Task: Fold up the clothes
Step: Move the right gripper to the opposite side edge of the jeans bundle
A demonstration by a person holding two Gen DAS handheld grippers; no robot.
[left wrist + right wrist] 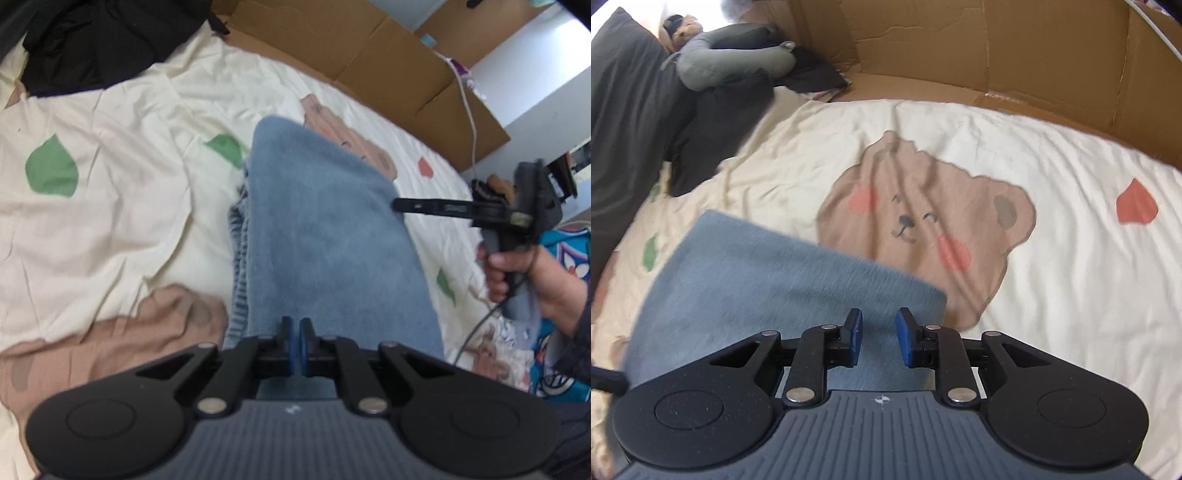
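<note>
Now: blue sweater (325, 236) folded on bed quilt (122, 110). Left gripper (294, 345) pinched shut, seemingly on near hem; right gripper (878, 338) half-open, empty, at far edge. Best lift both edges evenly.

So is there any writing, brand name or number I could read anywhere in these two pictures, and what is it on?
No readable words, brands or numbers.
Left gripper base: a small white mark, too blurred to read.
Right gripper base: a small crosshair sign, no letters.
Right gripper's arm, seen from the left camera: a pale marking, too small to read.
Cardboard: faint print along a flap edge, unreadable.
Bedsheet: only bear, leaf and heart pictures.
</note>
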